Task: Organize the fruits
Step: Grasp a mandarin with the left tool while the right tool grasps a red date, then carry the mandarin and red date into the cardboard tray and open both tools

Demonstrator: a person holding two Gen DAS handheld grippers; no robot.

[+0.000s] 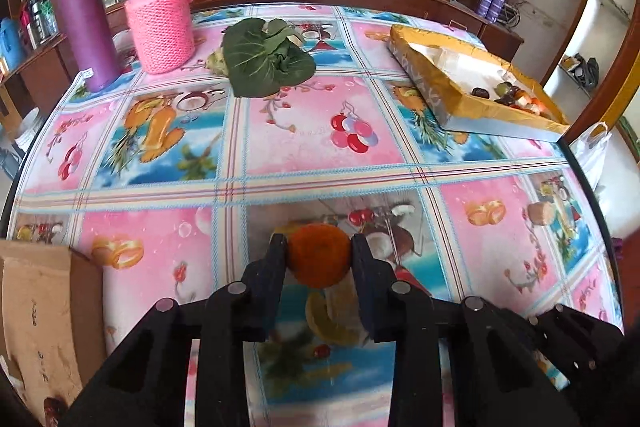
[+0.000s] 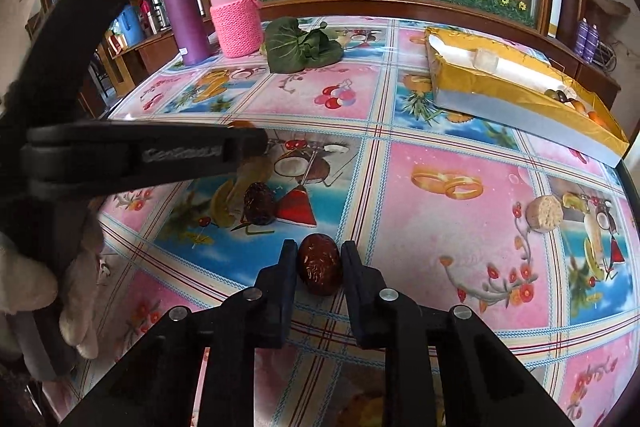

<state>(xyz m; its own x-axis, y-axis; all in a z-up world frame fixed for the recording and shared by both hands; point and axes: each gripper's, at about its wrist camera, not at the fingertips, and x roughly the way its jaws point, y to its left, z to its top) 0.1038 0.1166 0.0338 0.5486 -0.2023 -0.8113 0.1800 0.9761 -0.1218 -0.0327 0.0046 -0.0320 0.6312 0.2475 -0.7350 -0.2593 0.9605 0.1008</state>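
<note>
- Left wrist view: the left gripper has its black fingers pinching a small round orange fruit over the pink fruit-patterned surface.
- Far right lies a shallow gold-lined cardboard box with a few small fruits in one corner; a green leafy bundle, a pink knit-sleeved jar and a tall purple tumbler stand at the back (well apart from the fruit).
- Right wrist view: the right gripper fingers pinch a dark red wrinkled date; a second dark date lies just ahead, beneath the other gripper's arm.
</note>
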